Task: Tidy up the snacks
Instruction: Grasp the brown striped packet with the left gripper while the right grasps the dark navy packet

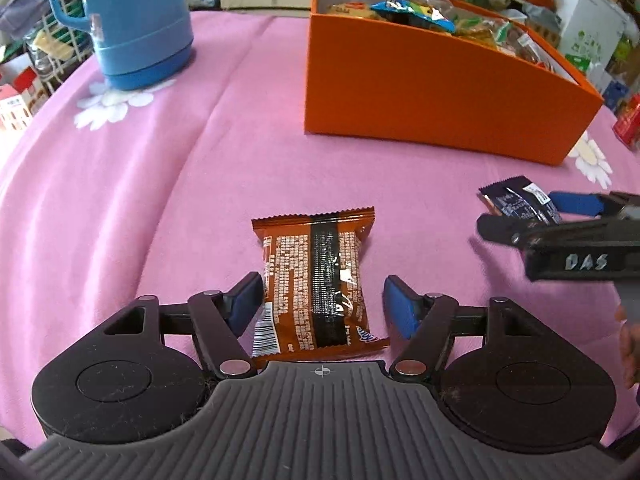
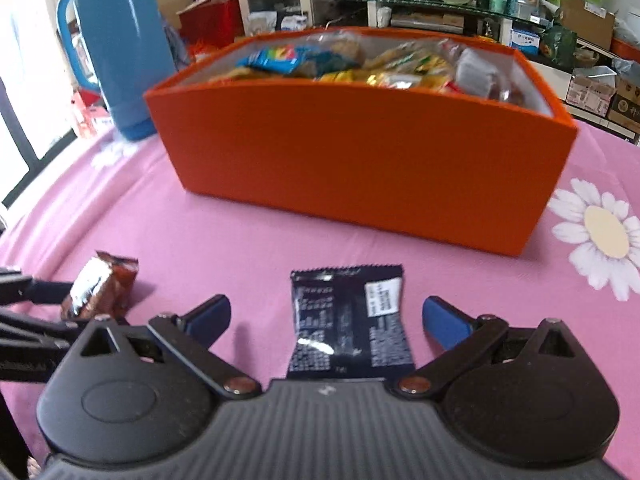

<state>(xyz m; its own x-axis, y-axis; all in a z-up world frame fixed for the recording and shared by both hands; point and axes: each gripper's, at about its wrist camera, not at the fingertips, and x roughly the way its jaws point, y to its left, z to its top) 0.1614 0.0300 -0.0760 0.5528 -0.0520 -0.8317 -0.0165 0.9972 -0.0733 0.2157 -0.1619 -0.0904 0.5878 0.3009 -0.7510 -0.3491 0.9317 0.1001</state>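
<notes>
Here is the left gripper [image 1: 320, 304], low over the pink tablecloth [image 1: 160, 200], its 2 blue fingers [image 1: 400, 308] parted about halfway on either side of a brown snack packet [image 1: 316, 280]. The packet lies flat, printed back up, between them; the left finger sits right at its edge, though whether it touches is hard to say, while the right finger stands clear of it, so nothing is gripped.

Over on the right side, the right gripper [image 2: 326, 318] has its jaws spread wide, with a dark blue snack packet [image 2: 348, 328] flat on the cloth between them and neither pad on it. From the left wrist view the same dark packet [image 1: 516, 204] shows beside the right gripper's black frame and blue finger, well apart from the brown one. The right wrist view catches the brown packet [image 2: 100, 288] off to its left, at the tip of the other gripper's fingers.

Behind both packets, toward the far edge of the table, stands the orange box [image 1: 420, 96], open-topped and piled with mixed snack bags [image 2: 340, 64]. To its left, near the far left edge, a blue thermos jug [image 1: 136, 20] stands upright on the cloth. White daisy prints [image 2: 604, 232] dot the fabric by the box's right end.
</notes>
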